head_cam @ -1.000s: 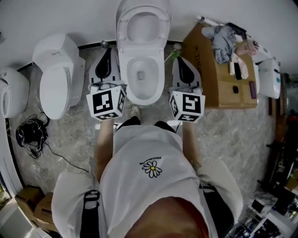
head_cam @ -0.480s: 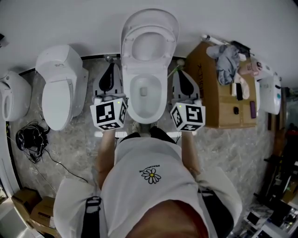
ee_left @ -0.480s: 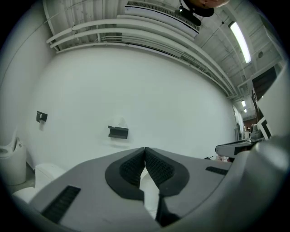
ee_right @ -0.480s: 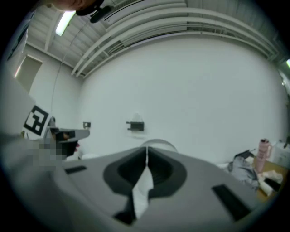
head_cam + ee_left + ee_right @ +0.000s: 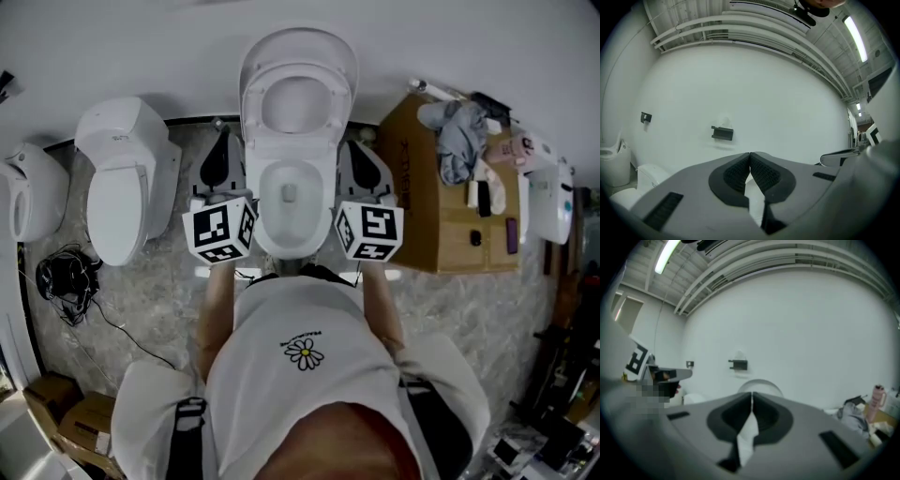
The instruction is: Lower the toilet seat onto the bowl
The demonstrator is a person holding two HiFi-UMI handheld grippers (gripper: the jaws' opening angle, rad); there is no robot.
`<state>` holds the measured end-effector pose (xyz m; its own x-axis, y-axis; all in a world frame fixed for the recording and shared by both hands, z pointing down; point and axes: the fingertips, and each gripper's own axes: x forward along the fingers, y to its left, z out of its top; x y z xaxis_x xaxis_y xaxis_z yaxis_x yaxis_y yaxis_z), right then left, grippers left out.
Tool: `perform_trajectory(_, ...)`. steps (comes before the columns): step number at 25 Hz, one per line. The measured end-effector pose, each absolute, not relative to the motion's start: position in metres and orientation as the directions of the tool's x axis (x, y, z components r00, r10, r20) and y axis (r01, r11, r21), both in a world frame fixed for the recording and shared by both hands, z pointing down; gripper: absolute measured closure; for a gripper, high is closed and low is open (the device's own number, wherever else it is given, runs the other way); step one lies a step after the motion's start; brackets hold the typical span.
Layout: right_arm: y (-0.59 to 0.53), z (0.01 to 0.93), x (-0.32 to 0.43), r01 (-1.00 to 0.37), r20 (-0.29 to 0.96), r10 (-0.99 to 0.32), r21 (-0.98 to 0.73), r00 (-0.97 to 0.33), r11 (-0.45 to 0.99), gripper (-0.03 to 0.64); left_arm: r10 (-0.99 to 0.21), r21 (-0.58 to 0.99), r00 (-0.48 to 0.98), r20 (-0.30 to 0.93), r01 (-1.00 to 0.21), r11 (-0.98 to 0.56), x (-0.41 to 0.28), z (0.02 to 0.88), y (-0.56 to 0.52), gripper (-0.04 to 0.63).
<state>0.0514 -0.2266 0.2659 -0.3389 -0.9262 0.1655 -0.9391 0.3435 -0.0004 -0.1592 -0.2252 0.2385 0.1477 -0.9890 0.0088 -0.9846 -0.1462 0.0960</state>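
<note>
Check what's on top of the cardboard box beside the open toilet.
On the cardboard box: a crumpled grey cloth, a pink item, a few small dark objects and a purple one. Whatever lies beneath the cloth is covered; the box's inside can't be seen.

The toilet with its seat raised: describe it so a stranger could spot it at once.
Toilets line the white back wall. Take the toilet directly ahead of the person, with a cardboard box to its right. Unlike the closed toilet on its left, its lid and seat stand up and the bowl is open.
</note>
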Motion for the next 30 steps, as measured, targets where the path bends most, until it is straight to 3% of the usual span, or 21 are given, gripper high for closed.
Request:
perform_trajectory(8,-0.275,0.262,0.059,-0.931,0.18,-0.928,0.108,-0.326,0.348,0.584,-0.979,0.033,0.202,-0.011,-0.979,-0.202,-0.139,0.224,-0.273,0.566)
perform_trajectory(10,-0.293,0.259,0.058,-0.923,0.178,-0.924,0.131,-0.338,0.363,0.575,-0.975,0.016,0.221,-0.009,-0.975,-0.221,-0.133,0.221,-0.291,0.514)
perform_trajectory(13,-0.322,0.267,0.06,-0.913,0.209,-0.91,0.127,-0.358,0.388,0.457,-0.971,-0.016,0.239,0.0,-0.971,-0.239,-0.127,0.227,-0.321,0.447)
perform_trajectory(23,-0.425,0.325,0.068,-0.902,0.353,-0.881,0.177,-0.315,0.394,0.385,-0.957,-0.079,0.244,0.154,-0.963,-0.258,-0.126,0.303,-0.421,0.301)
perform_trajectory(30,-0.466,0.382,0.067,-0.881,0.453,-0.841,0.212,-0.295,0.423,0.387,-0.921,-0.049,0.246,0.302,-0.961,-0.273,-0.125,0.373,-0.465,0.295)
